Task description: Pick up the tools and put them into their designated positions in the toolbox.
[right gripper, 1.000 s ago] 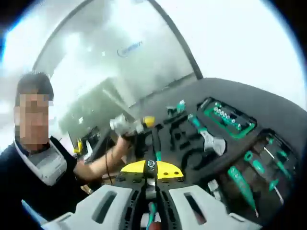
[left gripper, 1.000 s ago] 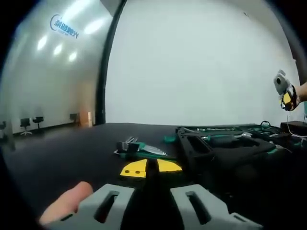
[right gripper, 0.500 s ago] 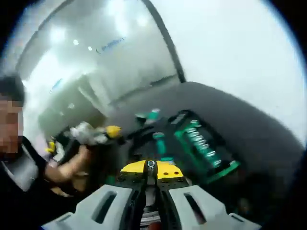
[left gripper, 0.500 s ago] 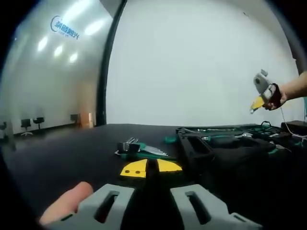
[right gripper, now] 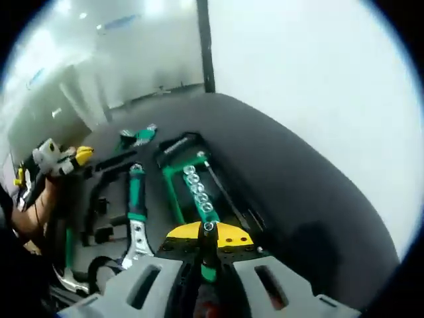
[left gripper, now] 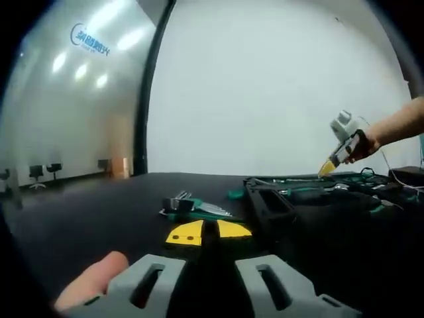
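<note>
A: How far along is it?

B: Partway, I'd judge. In the right gripper view the toolbox [right gripper: 218, 192] already holds an adjustable wrench [right gripper: 136, 212] and the socket rail [right gripper: 197, 189], centre frame.

A: What's left?

B: Hex keys [left gripper: 192, 205] lie on the table [left gripper: 86, 218] left of the toolbox. The right gripper [right gripper: 207, 275] clamps a green-handled tool [right gripper: 209, 270]; the left gripper [left gripper: 209, 281] looks closed, empty.
</note>
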The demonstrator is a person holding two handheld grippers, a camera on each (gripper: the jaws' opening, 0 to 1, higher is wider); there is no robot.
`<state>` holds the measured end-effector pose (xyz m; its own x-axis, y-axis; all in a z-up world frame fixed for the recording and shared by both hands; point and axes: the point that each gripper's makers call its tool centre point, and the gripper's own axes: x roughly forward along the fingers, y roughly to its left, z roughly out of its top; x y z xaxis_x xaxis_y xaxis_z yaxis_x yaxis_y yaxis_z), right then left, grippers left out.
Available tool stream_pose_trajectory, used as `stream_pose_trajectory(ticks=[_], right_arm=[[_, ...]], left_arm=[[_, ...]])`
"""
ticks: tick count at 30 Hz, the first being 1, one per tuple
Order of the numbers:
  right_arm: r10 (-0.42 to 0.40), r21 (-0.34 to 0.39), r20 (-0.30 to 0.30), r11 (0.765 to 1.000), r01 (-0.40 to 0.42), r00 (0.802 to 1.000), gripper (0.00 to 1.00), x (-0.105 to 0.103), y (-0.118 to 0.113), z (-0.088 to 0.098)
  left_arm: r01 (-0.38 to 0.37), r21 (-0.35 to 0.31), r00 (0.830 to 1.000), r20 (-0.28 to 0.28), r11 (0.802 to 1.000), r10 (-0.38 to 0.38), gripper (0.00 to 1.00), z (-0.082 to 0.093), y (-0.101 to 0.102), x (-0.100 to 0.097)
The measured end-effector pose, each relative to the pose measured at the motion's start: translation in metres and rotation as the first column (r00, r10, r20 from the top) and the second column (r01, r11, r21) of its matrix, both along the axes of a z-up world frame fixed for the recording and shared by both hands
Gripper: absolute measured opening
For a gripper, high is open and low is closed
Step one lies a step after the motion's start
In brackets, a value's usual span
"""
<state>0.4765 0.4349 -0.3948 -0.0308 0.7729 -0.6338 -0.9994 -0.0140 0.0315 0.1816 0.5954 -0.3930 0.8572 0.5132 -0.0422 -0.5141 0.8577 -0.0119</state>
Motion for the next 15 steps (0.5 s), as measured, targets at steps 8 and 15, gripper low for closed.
stream_pose_trajectory(ticks=[8, 15], right_arm=[[0.022, -0.047, 0.008, 0.999, -0.022, 1.000, 0.04, 0.007, -0.001, 0.000], [0.092, -0.156, 0.105, 0.985, -0.075, 0.990, 0.04, 0.019, 0.002, -0.004]], left_arm=[[-0.001, 0.001, 1.000, 0.001, 1.000, 0.001, 0.08, 0.000, 0.003, 0.001], [-0.003, 0.003, 1.000, 0.001, 1.000, 0.003, 0.08, -0.001, 0.004, 0.002]])
